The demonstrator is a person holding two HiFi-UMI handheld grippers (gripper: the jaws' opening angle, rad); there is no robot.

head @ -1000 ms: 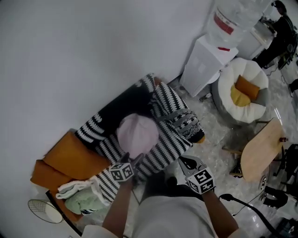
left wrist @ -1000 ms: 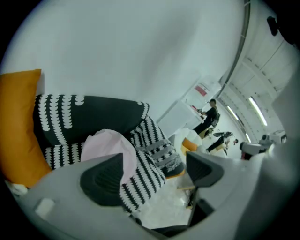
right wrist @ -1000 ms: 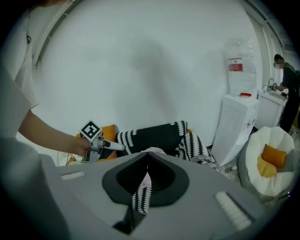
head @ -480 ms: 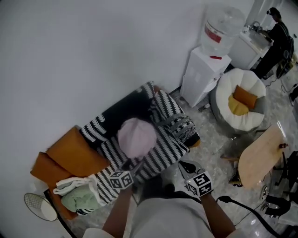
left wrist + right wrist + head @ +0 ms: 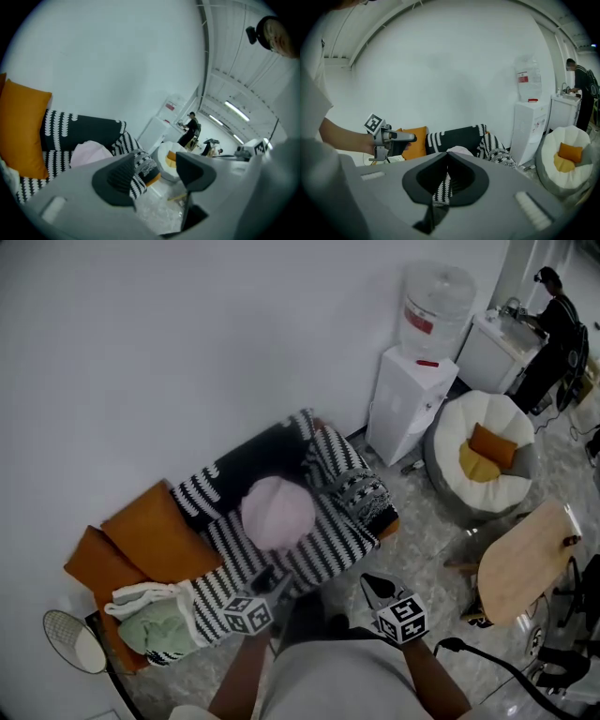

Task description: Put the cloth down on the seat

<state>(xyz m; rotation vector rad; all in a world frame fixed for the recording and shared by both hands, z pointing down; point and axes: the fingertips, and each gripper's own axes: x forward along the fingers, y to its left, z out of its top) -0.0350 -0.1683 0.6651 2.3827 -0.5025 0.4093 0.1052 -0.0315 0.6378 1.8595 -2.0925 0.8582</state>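
Head view shows the striped black-and-white cloth (image 5: 328, 540) spread over the seat (image 5: 387, 525), covering it from the back rest down over the front edge, with a pink cushion (image 5: 277, 512) lying on its middle. Its long axis runs slantwise from the seat's near left corner, beside the orange cushions (image 5: 155, 540), up to the far right corner. Both forearms reach forward from the body. The left hand-held gripper (image 5: 267, 579) has its tips just at the cloth's front edge. The right hand-held gripper (image 5: 373, 585) hangs off the seat's right front corner, apart from the fabric. So the cloth lies straight ahead of both, and the left hand is the nearer. Left gripper view shows that tool tilted, its jaws apart and closing with nothing between them. The cloth and the pink cushion lie beyond the left jaw and bare floor shows in the gap, so it is released. Right gripper view has that tool level and aimed at the seat, with its jaws clenched and their tips meeting. A sliver of stripes shows in the slit below the tips. This is probably the draped front of the cloth seen beyond the jaws, not fabric pinched between them. The cloth appears to be already set down, so any next move would likely be a plain pull back of the left hand, away from the front edge.
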